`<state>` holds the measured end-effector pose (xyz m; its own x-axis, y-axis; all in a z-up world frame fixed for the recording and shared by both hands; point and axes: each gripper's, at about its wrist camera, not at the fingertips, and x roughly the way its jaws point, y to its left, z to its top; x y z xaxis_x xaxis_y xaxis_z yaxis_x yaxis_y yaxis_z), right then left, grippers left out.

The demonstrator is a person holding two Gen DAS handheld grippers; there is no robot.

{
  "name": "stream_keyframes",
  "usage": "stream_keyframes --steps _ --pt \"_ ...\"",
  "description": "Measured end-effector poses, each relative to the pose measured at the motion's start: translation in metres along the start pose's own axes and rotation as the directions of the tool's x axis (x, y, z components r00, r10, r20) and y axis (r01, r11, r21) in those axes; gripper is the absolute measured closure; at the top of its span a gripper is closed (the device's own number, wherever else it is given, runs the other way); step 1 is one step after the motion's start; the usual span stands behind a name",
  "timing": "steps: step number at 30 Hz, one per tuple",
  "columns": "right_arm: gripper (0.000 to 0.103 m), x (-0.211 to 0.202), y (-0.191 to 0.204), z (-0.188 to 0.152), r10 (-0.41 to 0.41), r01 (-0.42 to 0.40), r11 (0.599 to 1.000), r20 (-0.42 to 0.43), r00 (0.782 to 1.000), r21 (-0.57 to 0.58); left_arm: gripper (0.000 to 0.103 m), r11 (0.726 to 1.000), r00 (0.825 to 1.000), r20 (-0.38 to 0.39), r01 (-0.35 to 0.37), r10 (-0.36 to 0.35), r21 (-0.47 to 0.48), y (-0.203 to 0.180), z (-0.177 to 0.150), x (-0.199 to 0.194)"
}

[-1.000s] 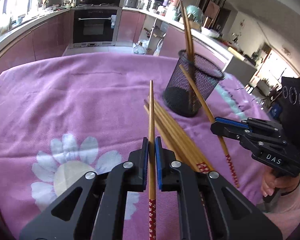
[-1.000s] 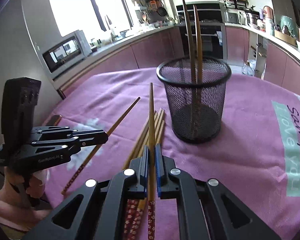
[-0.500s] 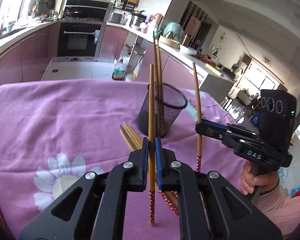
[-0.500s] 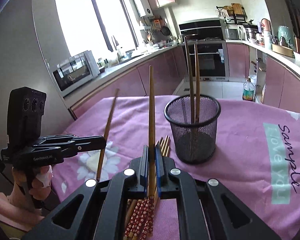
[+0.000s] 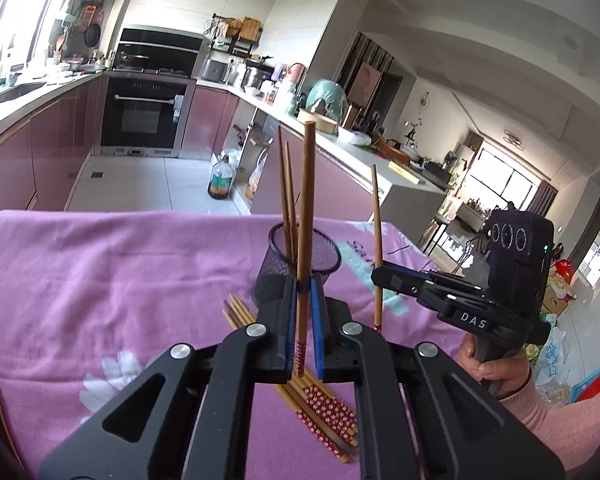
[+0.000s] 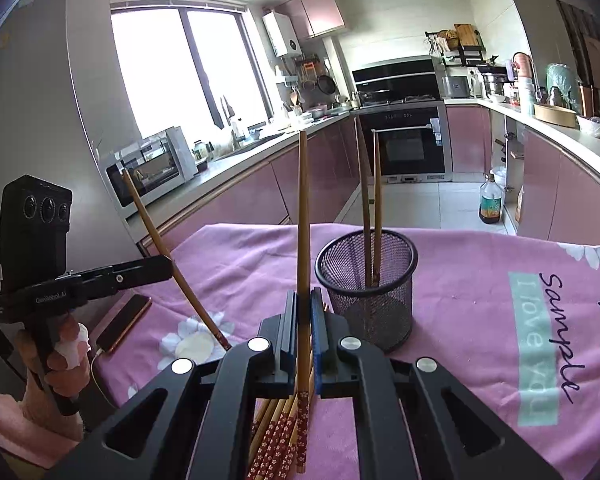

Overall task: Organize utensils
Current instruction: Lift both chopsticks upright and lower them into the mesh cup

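Loose chopsticks (image 6: pixel 278 436) partly hidden beneath the right gripper (image 6: pixel 303 320); phone (image 6: pixel 122 324) partly behind the left gripper (image 6: pixel 168 266).

Left tool (image 5: pixel 303 284) and right tool (image 6: pixel 304 300) clamped tight, raised side by side.

My two raised chopsticks (image 5: pixel 305 216) (image 6: pixel 302 216): wood w/ red patterned ends, near upright. Two more in black mesh cup (image 6: pixel 366 288); rest bundled (image 5: pixel 320 404) on cloth.

Pink floral tablecloth (image 6: pixel 460 280), black mesh cup (image 6: pixel 366 292)
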<state>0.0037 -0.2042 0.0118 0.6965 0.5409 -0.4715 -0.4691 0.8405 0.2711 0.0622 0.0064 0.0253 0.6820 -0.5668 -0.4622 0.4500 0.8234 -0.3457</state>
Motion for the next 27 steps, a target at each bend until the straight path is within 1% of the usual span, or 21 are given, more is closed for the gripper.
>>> stream_keyframes --steps 4,12,21,27 --pt "0.098 -0.003 0.000 0.007 -0.008 0.008 1.000 0.023 1.000 -0.007 0.096 1.000 1.000 0.026 0.004 -0.005 0.017 -0.007 0.011 -0.001" --pt "0.098 -0.006 0.001 0.025 -0.016 0.017 1.000 0.067 0.998 -0.019 0.096 0.999 0.999 0.048 0.007 -0.009 0.045 -0.013 0.030 0.011" --pt "0.098 -0.010 0.003 0.057 -0.027 0.035 0.998 0.137 0.990 -0.058 0.096 0.997 0.996 0.082 0.009 -0.016 0.075 -0.019 0.060 0.021" --pt "0.098 -0.006 -0.003 0.073 -0.035 0.045 0.997 0.162 0.986 -0.061 0.096 0.996 0.994 0.109 0.004 -0.014 0.090 -0.023 0.077 0.027"
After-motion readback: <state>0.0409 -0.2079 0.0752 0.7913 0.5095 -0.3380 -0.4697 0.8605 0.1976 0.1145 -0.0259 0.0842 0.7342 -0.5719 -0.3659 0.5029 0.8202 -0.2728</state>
